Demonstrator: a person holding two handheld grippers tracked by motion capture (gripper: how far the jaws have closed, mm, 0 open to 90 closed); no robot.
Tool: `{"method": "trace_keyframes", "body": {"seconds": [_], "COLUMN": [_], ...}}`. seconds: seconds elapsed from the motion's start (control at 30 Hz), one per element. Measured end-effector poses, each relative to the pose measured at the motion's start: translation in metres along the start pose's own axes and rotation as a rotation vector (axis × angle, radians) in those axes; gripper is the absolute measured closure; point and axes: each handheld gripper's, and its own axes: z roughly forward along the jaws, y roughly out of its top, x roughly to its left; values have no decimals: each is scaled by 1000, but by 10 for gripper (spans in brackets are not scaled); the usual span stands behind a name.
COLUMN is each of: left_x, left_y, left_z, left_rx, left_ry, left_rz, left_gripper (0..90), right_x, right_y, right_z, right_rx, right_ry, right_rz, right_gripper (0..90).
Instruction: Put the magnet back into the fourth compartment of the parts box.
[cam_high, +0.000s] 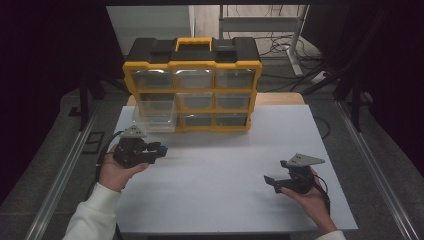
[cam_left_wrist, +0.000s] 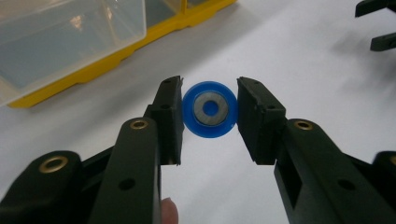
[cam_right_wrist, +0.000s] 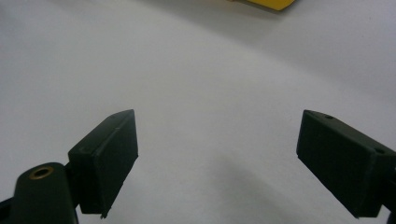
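— Where's the part?

— A blue ring with a metal centre (cam_left_wrist: 209, 109), pinched between the jaws of the left tongs (cam_high: 159, 150), held above the white desk (cam_high: 225, 170) just in front of the yellow organizer (cam_high: 192, 85).

— And the other hand?

— The right tongs (cam_right_wrist: 217, 158) hang wide open, holding nothing.

— So what step?

— Likely carrying it to the pulled-out clear drawer (cam_high: 155, 114). Next calls for lifting over its rim, then releasing.

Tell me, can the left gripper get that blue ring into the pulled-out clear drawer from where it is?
Probably yes. The left gripper holds the blue ring between its jaws, and the clear drawer sticks out of the yellow organizer just beyond it, its top open, with nothing between them.
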Motion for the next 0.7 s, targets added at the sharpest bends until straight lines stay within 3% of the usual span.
{"method": "trace_keyframes", "body": {"seconds": [0.13,0.7], "left_x": [0,2], "left_y": [6,33], "left_z": [-3,-18], "left_rx": [3,-33], "left_ry": [21,41], "left_rz": [19,40], "left_gripper": [625,624], "right_x": [0,0], "right_y": [0,0], "right_z": [0,0], "right_rx": [0,2], "right_ry": [0,-2], "right_rz": [0,1], "right_gripper": [130,130]}}
